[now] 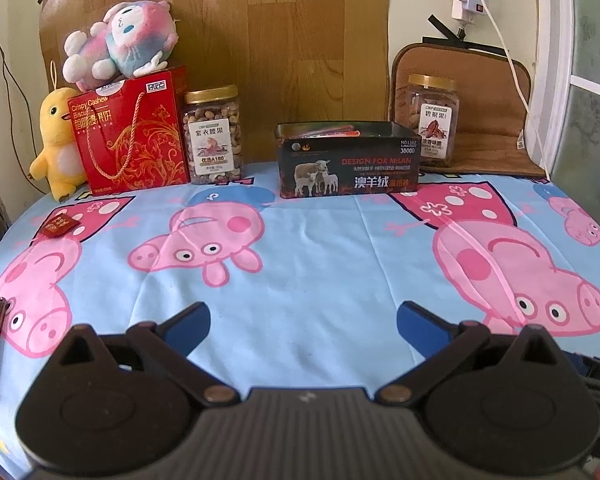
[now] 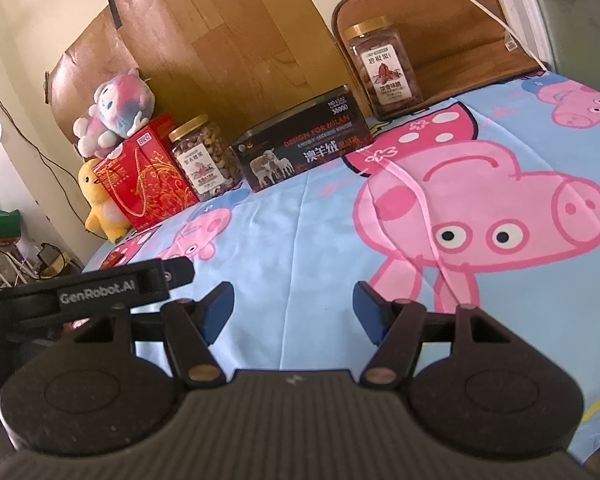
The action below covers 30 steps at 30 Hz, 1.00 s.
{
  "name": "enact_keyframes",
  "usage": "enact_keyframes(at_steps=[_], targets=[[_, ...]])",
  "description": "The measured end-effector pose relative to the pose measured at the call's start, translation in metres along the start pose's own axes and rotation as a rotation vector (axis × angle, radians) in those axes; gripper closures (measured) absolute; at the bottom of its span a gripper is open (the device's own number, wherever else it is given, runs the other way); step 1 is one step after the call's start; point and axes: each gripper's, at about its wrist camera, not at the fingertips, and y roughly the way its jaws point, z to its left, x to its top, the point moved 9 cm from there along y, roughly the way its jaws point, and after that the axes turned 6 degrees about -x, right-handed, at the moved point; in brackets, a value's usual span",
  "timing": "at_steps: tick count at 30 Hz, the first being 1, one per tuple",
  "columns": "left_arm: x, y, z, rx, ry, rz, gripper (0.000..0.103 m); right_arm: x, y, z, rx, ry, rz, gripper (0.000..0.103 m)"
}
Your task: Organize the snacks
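Left gripper [image 1: 303,320], black with blue finger pads, is hovering low over the light-blue cartoon-pig tablecloth [image 1: 300,280], fingers spread wide and holding nothing. Right gripper [image 2: 294,306] of the same build is hovering likewise, fingers parted and empty; the left unit's black body is showing at its left in the right wrist view.

Landmark: the open black rectangular tin box with a sheep picture and "DESIGN FOR MILAN" lettering [image 1: 348,162], which is sitting at the far edge of the cloth, well ahead of both grippers.

- Inside the tin: thin pink and orange snack packets [image 1: 332,130] are lying flat, only their upper edges showing above the rim.
- Left of the tin, near it: a clear plastic jar of cashews with a gold lid [image 1: 213,136] is standing upright.
- Left of that jar, touching or just beside it: a red cardboard gift box with gold scrollwork and a rope handle [image 1: 130,136] is standing.
- On top of the red box: a pink-and-blue plush doll [image 1: 120,40] is lying.
- Beyond the red box, farthest left from the tin: a yellow plush duck [image 1: 58,144] is standing.
- Right of the tin, just behind its corner: a clear square jar of pecans with a gold lid [image 1: 434,120] is standing on a brown cushioned mat [image 1: 488,120].
- Well left of the tin and nearer the grippers: a small dark-red snack packet [image 1: 59,226] is lying alone on the cloth.
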Motion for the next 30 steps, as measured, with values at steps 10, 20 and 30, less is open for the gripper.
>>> enact_keyframes(at_steps=[10,20,30], targets=[[0.009,-0.009,0.01,0.027,-0.016,-0.035,0.0,0.001,-0.006,0.004,-0.008,-0.02,-0.045,0.035],[0.013,-0.021,0.007,0.031,-0.001,-0.058,0.0,0.006,-0.016,0.011,0.0,-0.055,-0.079,0.035],[0.015,-0.024,0.008,0.026,-0.022,-0.053,0.0,0.01,-0.02,0.008,0.003,-0.049,-0.092,0.035]])
